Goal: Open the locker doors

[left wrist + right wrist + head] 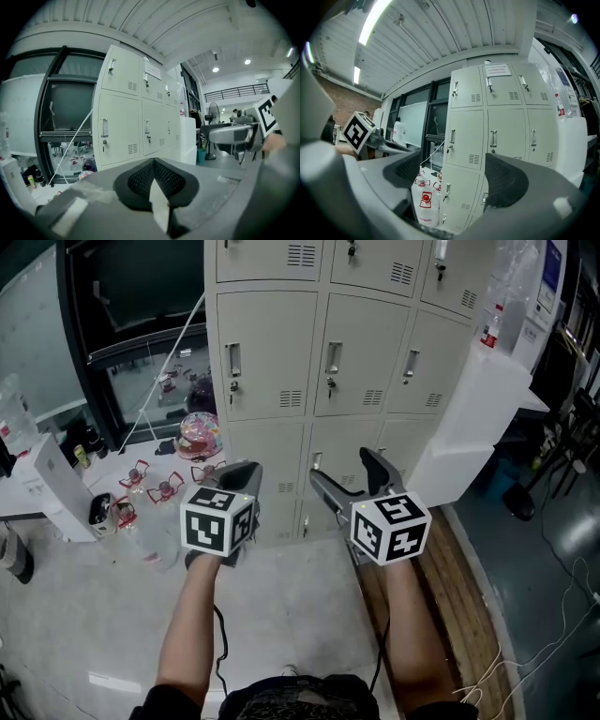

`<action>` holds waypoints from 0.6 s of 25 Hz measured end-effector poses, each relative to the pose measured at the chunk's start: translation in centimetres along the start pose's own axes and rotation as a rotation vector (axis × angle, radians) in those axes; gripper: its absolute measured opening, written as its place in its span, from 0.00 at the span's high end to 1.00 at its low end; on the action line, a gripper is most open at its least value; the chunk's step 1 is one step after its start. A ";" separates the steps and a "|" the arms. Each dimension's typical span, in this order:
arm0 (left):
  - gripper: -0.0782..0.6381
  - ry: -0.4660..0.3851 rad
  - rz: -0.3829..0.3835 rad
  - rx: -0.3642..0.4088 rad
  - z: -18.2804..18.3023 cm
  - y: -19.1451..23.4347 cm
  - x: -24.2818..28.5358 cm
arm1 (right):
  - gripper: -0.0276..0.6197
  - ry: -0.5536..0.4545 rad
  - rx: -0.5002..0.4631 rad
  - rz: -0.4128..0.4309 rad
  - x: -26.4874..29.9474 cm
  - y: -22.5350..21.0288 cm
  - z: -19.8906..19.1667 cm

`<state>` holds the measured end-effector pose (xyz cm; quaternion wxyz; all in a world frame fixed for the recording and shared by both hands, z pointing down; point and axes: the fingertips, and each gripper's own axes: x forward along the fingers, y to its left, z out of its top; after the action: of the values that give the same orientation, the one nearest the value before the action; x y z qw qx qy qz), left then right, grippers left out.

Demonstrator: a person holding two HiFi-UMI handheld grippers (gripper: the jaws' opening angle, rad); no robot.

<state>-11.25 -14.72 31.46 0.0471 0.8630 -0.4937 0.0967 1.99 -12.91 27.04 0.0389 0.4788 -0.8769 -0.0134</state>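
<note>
Left gripper [153,164]: jaws pressed together — empty;
Right gripper [452,171]: jaws spread wide, nothing between;
Locker doors [272,352]: closed — untouched.

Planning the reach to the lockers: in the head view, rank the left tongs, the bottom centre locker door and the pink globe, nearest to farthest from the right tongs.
1. left tongs, alongside, left.
2. bottom centre locker door, straight ahead.
3. pink globe, on the floor, far left.

Red-capped clear bottles [167,488] clustered just below a pink patterned globe [199,435], tall white box [469,418] well to its right.
</note>
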 end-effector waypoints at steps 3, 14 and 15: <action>0.89 -0.007 0.002 0.006 0.2 0.2 0.5 | 0.31 -0.008 -0.007 -0.004 0.4 -0.2 0.2; 0.89 0.000 0.010 0.016 0.2 0.3 2.9 | 0.31 -0.022 -0.007 -0.007 1.7 -2.3 -0.3; 0.89 0.001 0.014 0.016 0.2 0.5 3.2 | 0.31 -0.022 -0.009 -0.005 2.1 -2.6 -0.4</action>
<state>-10.05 -17.65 31.96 0.0399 0.8597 -0.4990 0.1014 3.08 -16.04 27.44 0.0314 0.4807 -0.8760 -0.0227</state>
